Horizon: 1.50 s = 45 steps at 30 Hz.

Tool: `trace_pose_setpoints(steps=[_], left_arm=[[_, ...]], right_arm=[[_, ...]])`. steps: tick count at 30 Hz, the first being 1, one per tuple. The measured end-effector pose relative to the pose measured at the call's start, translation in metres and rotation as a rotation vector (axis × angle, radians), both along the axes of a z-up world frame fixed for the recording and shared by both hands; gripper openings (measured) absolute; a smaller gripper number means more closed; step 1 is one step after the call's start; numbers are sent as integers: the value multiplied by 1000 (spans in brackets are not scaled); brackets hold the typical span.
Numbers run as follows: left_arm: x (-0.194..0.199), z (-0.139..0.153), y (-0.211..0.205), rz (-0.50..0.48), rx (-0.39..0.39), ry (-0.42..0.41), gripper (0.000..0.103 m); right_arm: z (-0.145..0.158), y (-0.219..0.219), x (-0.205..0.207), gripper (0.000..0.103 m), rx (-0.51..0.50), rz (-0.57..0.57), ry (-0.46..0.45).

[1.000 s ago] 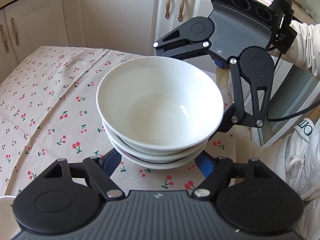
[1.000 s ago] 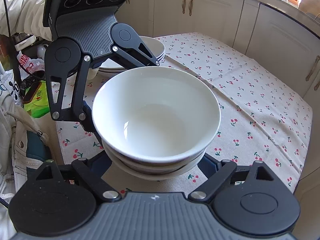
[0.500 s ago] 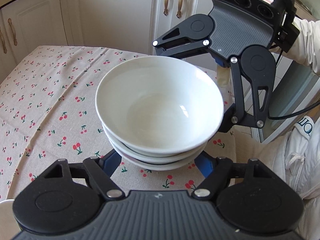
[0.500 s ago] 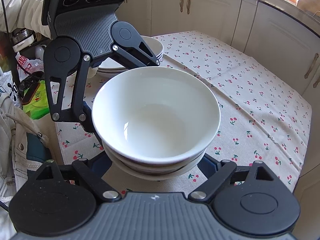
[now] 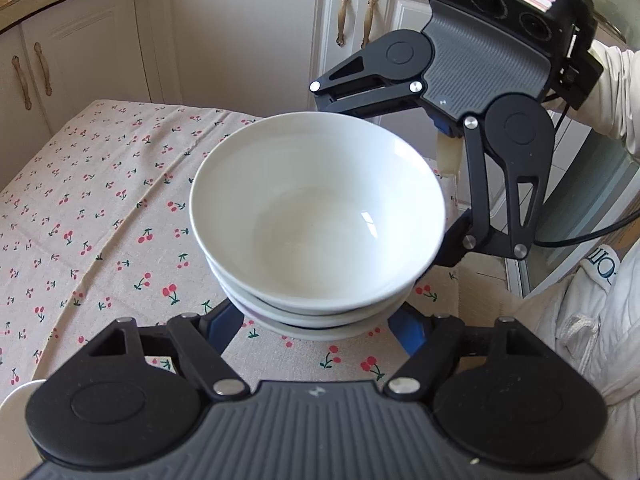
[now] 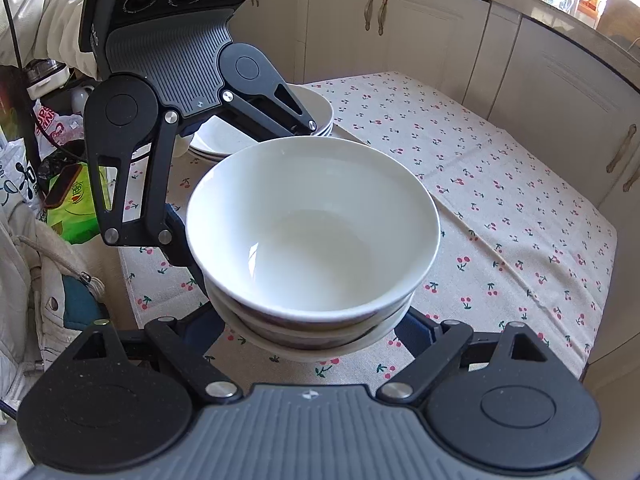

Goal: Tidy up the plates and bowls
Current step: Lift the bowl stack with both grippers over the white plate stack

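A stack of three white bowls (image 5: 316, 216) fills the middle of both wrist views, just above the cherry-print tablecloth (image 5: 100, 208). My left gripper (image 5: 314, 326) has its blue fingers on either side of the stack's base, and its jaws are closing on it. From the opposite side my right gripper (image 6: 316, 334) clasps the lowest bowl (image 6: 312, 344) the same way. Each gripper's black body shows across the stack in the other's view. The bowls hide the fingertips, and I cannot tell whether the stack touches the cloth.
More white bowls (image 6: 320, 108) and plates (image 6: 212, 144) stand behind the left gripper on the same table. White cabinets (image 5: 240, 40) ring the table. A person's white jacket (image 5: 580, 320) is at its edge, and a green packet (image 6: 72, 200) lies beyond.
The stack stays held between both grippers. In the left wrist view the tablecloth has drifted slightly; nothing was let go or picked up.
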<state>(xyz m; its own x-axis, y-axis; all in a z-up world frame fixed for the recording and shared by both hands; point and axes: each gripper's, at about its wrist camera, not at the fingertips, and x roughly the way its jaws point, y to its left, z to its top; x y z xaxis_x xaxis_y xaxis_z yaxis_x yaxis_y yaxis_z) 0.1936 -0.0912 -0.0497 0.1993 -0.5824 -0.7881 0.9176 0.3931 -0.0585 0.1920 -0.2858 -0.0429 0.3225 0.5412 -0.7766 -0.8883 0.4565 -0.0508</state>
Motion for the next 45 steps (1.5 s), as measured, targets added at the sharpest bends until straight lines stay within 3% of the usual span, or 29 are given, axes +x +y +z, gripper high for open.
trace_pose_setpoints(steps=[21,33,45], left_arm=[[-22,38,110,207,-12,-91,78],[-6,24,171,305,33,-81,78],[13,11,188,318,57,-50,78]], right_arm=[[37,111,12,94,-37,206,-99],[17,189,50,94,-38,301,-85],[-2,215,73,94,-30,304,-35]])
